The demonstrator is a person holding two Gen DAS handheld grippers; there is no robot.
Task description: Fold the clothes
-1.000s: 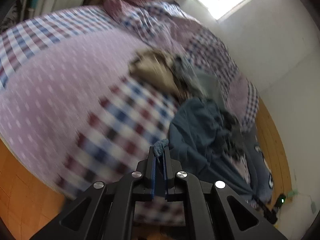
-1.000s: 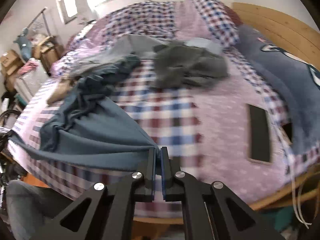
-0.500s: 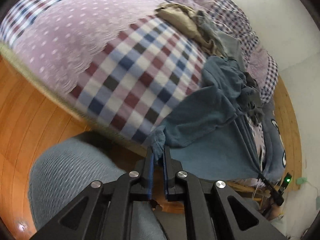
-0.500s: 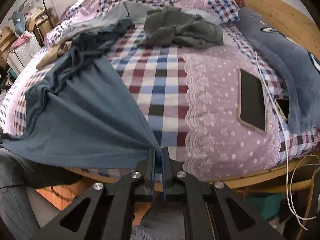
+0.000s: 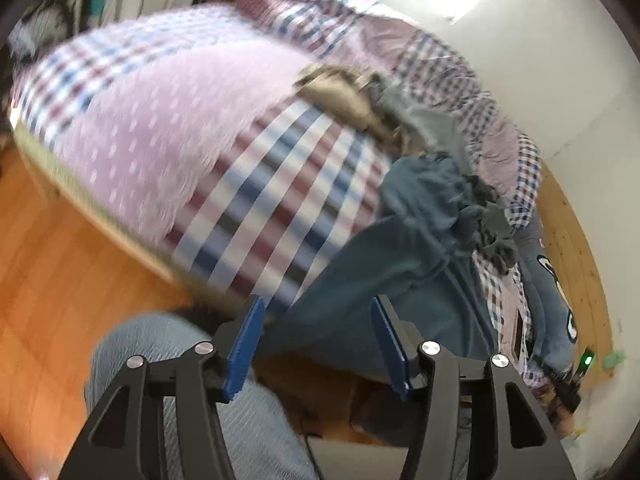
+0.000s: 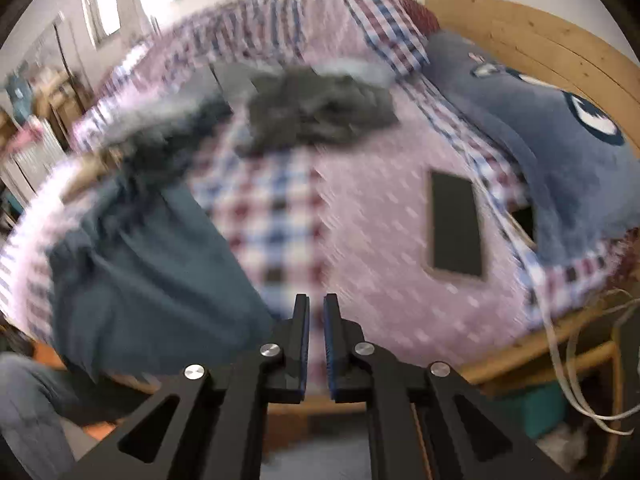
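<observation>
Two grippers in your hands, one wrist view each, both views motion-blurred. Your left gripper (image 5: 318,312) sits at the bottom centre of its frame with the jaws spread wide; nothing is clamped between the blue pads (image 5: 244,344). A sleeve-like part of the blue-grey garment (image 5: 404,264) runs across the gap behind the fingertips; whether it touches either pad cannot be told. That garment drapes from the middle right of the frame down over the near edge of the bed (image 5: 168,120), bunched at its upper end beside a tan garment (image 5: 340,96) and a grey one (image 5: 436,124). Your knee in grey trousers (image 5: 160,356) fills the lower left, over the orange wood floor (image 5: 52,272).

Your right gripper (image 6: 316,312) is at the bottom centre of its frame, jaws nearly together with a narrow gap showing between them and no cloth in it. In this view the blue-grey garment (image 6: 144,276) lies at the left of the frame, hanging over the bed edge, just left of the gripper and apart from it. A dark grey garment (image 6: 316,112) is heaped at the upper centre. A dark phone (image 6: 454,228) lies flat on the dotted pink sheet at centre right, near a blue plush cushion (image 6: 532,128) along the right. White cords (image 6: 560,344) trail off the lower right bed edge.
</observation>
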